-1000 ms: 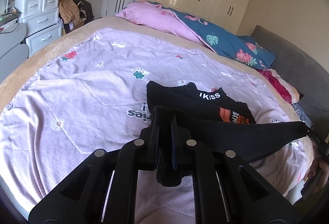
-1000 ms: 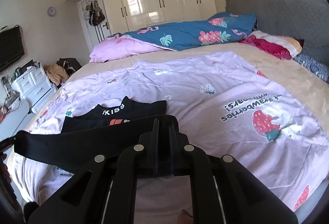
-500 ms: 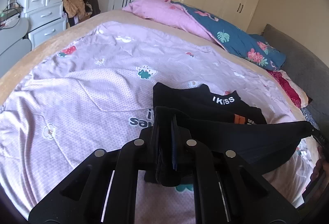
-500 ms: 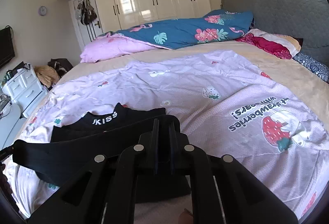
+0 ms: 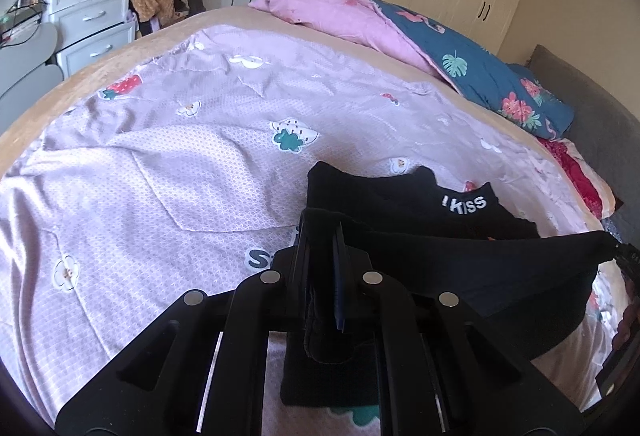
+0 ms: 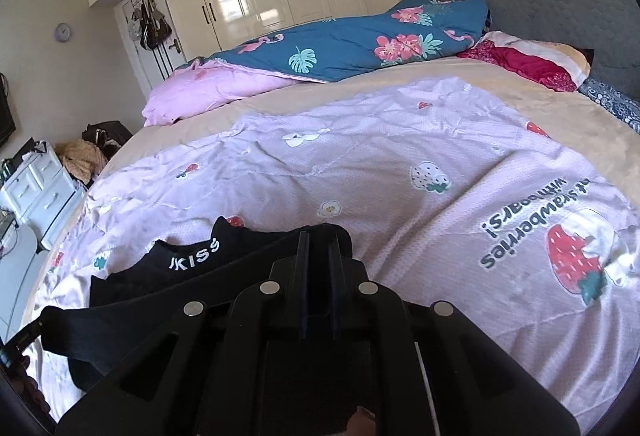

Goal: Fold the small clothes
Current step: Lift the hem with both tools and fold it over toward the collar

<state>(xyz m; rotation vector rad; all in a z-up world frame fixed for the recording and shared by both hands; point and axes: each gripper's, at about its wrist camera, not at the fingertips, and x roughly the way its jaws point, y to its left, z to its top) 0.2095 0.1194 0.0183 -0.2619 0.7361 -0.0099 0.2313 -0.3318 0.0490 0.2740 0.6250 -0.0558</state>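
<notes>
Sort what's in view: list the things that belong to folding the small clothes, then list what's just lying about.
Part of the job:
- black garment with white "KISS" lettering, edge lifted and stretched between both grippers
- left gripper, shut on it
- right gripper, shut on it
- lilac strawberry-print sheet, the folding surface

Lying about:
- blue floral quilt
- pink quilt
- white drawer unit

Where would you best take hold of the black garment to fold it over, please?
Probably at its two near corners, from the near bed edge. The left gripper and right gripper are each shut on one, stretching the black garment taut above the purple quilt.
</notes>
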